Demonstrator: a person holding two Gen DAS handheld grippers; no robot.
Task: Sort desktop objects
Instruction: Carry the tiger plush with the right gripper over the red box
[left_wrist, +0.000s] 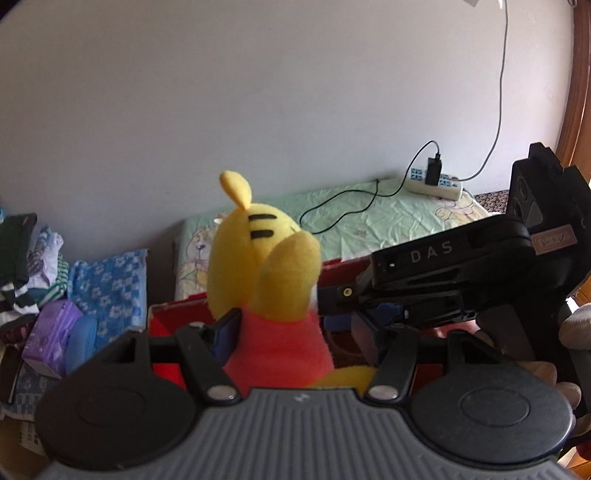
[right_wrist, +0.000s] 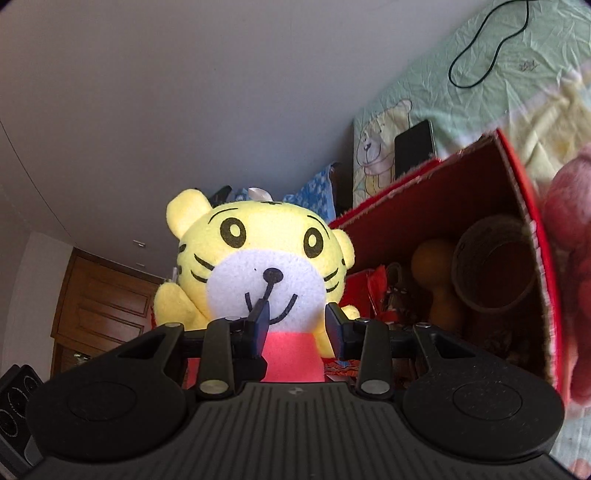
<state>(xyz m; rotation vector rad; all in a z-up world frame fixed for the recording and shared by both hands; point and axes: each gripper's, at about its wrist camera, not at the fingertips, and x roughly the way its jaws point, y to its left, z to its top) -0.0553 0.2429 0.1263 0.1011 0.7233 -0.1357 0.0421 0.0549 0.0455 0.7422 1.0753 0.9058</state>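
Wall (left_wrist: 258, 92) behind green sheet (left_wrist: 388, 214)

Soft daylight, dim shadowed foreground, strong fisheye bending at edges, slight blur throughout.

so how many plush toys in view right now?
2. The yellow tiger plush is gripped between both grippers beside the red box; a pink plush sits at the right wrist view's right edge. Others may be hidden.

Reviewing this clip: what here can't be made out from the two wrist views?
- Plush tiger legs: both views, hidden by gripper bodies.
- Red box contents: right wrist view, dark; a round container shows, the rest unclear.
- Pink object: right wrist view, blurred, cut by edge.
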